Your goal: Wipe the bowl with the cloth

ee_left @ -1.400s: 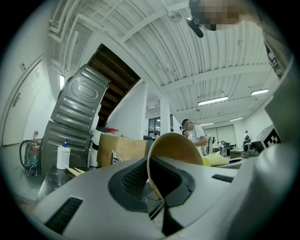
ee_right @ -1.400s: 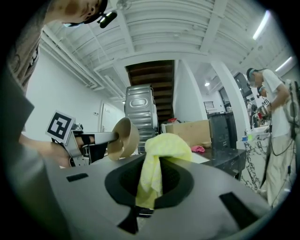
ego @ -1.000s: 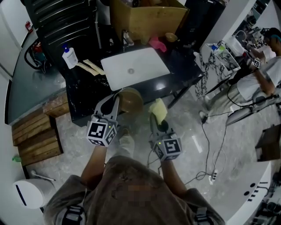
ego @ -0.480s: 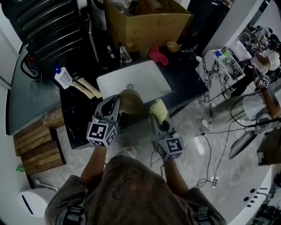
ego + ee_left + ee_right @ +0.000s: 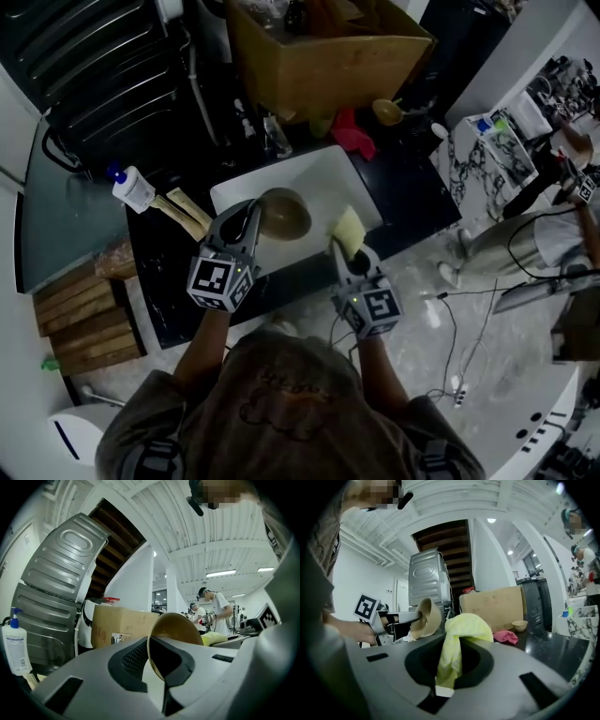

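Observation:
A tan bowl (image 5: 284, 215) hangs over the white sink (image 5: 314, 171), its rim pinched by my left gripper (image 5: 253, 217), which is shut on it. From the left gripper view the bowl (image 5: 174, 637) stands on edge between the jaws. My right gripper (image 5: 338, 246) is shut on a yellow-green cloth (image 5: 348, 230), held just right of the bowl and apart from it. The right gripper view shows the cloth (image 5: 459, 645) bunched between the jaws, with the bowl (image 5: 425, 618) to its left.
A cardboard box (image 5: 328, 52) stands behind the sink. A pink rag (image 5: 354, 129) and a small bowl (image 5: 388, 112) lie on the dark counter (image 5: 412, 202). A soap bottle (image 5: 131, 188) stands at the left. Other people work at the far right.
Both grippers have moved forward from above the floor to over the sink, carrying the bowl and the cloth. The gap between bowl and cloth stays about the same.

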The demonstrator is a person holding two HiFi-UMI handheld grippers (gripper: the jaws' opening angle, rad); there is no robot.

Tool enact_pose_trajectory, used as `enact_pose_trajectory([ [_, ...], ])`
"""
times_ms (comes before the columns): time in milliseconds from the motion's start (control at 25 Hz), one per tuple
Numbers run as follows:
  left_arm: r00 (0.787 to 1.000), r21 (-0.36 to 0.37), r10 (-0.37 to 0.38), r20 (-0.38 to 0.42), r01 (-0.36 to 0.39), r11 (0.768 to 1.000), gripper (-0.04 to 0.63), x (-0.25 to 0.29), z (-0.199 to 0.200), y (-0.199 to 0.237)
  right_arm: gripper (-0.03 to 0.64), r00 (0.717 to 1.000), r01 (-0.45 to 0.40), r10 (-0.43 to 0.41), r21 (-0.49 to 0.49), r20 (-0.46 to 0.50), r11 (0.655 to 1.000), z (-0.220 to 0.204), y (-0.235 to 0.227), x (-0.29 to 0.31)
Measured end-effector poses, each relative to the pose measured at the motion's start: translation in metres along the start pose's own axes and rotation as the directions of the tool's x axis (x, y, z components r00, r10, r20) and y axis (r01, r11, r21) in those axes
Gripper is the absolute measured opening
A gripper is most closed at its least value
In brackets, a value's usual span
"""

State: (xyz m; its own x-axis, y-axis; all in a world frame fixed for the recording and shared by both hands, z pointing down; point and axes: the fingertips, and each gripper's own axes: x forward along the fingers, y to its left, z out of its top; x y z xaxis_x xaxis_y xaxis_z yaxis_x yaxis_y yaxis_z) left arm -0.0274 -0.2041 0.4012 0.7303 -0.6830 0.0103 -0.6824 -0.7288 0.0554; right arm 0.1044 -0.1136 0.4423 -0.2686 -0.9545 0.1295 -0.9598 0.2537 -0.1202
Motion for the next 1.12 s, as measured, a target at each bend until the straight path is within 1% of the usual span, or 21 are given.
enact_pose_trajectory([
  [320,0.999,-0.031,0.042,-0.023,-0.043,0.999,0.020,0.018,-0.006,0.012,0.021,0.996,-0.077,0.077,-0.002,-0.043,0.997,0.000,-0.005,0.028],
  [480,0.996,-0.005,0.071,-0.046,-0.071,0.997,0.020,0.025,-0.011,0.015,0.021,0.990,-0.135,0.134,-0.018,-0.048,0.991,0.003,-0.016,0.039],
  [640,0.992,0.009,0.102,-0.071,-0.102,0.995,0.020,0.029,-0.016,0.017,0.021,0.975,-0.211,0.208,-0.047,-0.077,0.976,0.009,-0.025,0.050],
  [800,0.989,0.020,0.123,-0.078,-0.122,0.992,0.021,0.032,-0.019,0.022,0.021,0.966,-0.245,0.239,-0.059,-0.095,0.968,0.011,-0.035,0.064],
  [1000,0.988,0.015,0.119,-0.096,-0.118,0.993,0.021,0.035,-0.027,0.020,0.021,0.955,-0.293,0.289,-0.069,-0.067,0.954,0.018,-0.035,0.080],
  [1120,0.988,0.024,0.114,-0.108,-0.112,0.993,0.021,0.039,-0.033,0.015,0.021,0.946,-0.324,0.322,-0.073,-0.040,0.943,0.033,-0.031,0.090],
])
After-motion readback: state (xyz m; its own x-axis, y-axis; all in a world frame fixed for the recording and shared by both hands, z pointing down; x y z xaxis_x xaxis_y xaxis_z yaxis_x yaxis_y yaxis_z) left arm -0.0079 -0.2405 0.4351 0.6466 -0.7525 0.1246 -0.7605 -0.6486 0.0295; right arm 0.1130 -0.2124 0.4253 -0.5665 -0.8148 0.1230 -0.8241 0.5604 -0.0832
